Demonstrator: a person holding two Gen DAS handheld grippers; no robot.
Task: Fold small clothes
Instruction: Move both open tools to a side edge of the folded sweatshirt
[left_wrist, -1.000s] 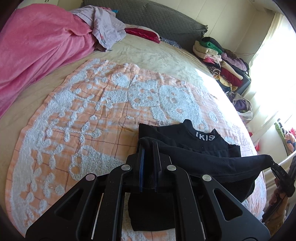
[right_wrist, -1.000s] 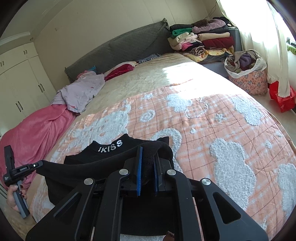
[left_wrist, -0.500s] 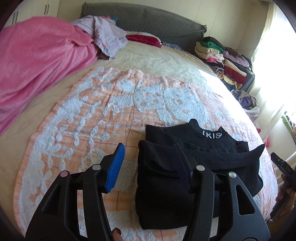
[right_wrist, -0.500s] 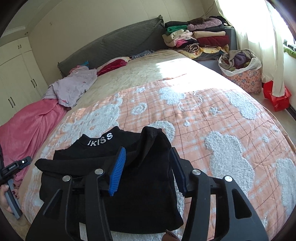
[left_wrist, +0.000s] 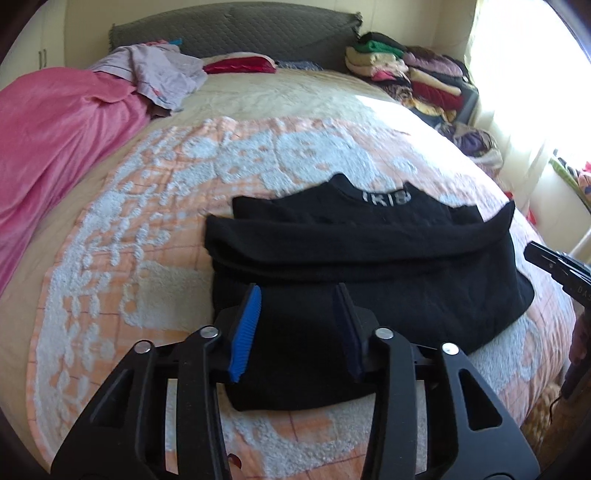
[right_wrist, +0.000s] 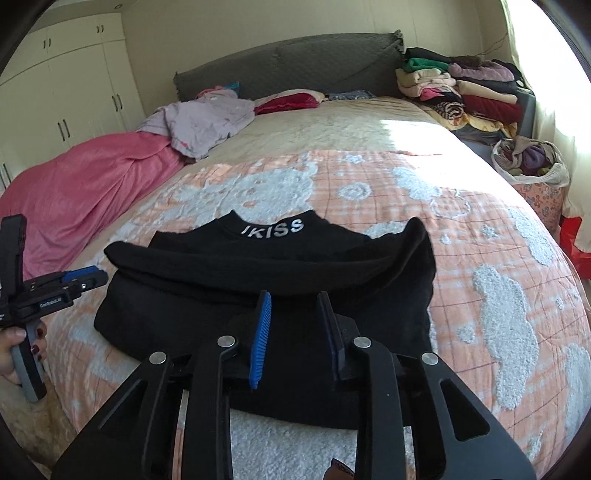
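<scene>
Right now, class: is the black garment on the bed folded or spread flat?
Folded. The black garment lies doubled on the orange blanket, a sleeve band laid across it below the lettered collar.

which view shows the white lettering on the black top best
The right wrist view: the lettering on the black top is sharp there and reads IKISS. In the left wrist view the lettering is blurred and only partly legible.

Bare orange bedspread (right_wrist: 461, 236) lies open around the black garment (right_wrist: 277, 295); pink blanket (right_wrist: 85, 184) crowds the left.
</scene>
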